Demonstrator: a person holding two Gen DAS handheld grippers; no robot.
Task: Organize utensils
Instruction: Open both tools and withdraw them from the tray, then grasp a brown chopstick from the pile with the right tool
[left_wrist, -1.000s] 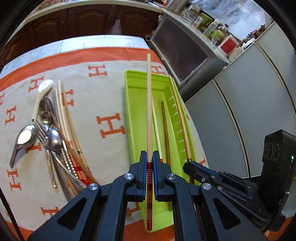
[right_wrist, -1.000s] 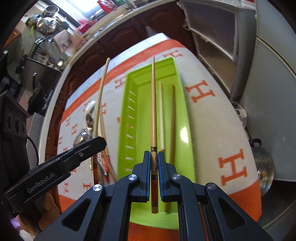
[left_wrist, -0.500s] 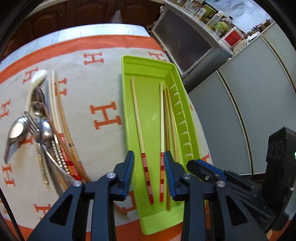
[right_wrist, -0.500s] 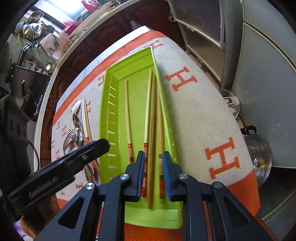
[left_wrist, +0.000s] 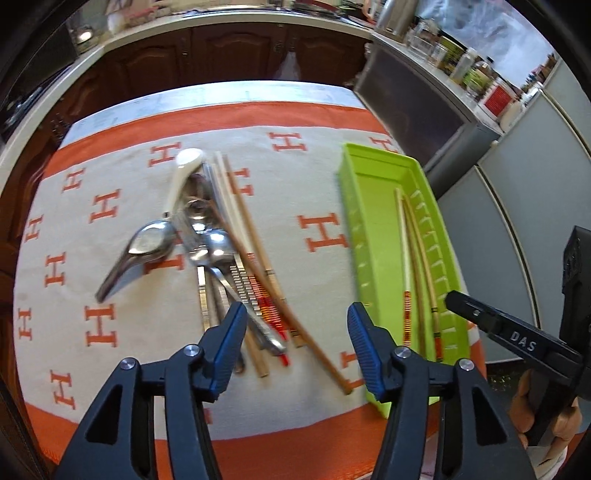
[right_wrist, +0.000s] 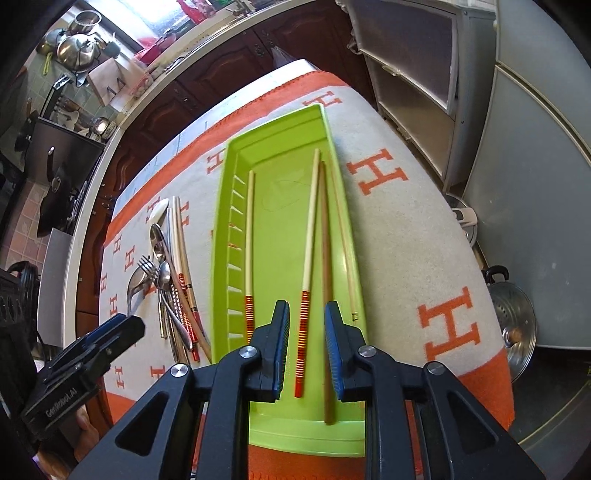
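Note:
A lime green tray (right_wrist: 280, 177) lies lengthwise on the cloth and holds several chopsticks (right_wrist: 310, 229), two of them with red-banded ends. My right gripper (right_wrist: 306, 314) hovers open over the tray's near end; a banded chopstick lies in the tray below the gap, untouched. My left gripper (left_wrist: 297, 321) hangs over the near ends of a utensil pile (left_wrist: 221, 251) of spoons, a fork and chopsticks; its jaws are opening with nothing between them. The tray (left_wrist: 373, 206) sits to its right. The same pile (right_wrist: 166, 273) shows left of the tray in the right wrist view.
A white cloth with orange H letters and an orange border (left_wrist: 325, 236) covers the table. Dark wooden cabinets (left_wrist: 221, 51) stand behind it, grey cabinets (left_wrist: 535, 206) to the right. A lidded steel pot (right_wrist: 513, 317) sits on the floor past the table's right edge.
Both grippers let go of their chopsticks, which now lie in the tray. The left gripper swung left from the tray to the utensil pile and its jaws widened. The right gripper stayed put.

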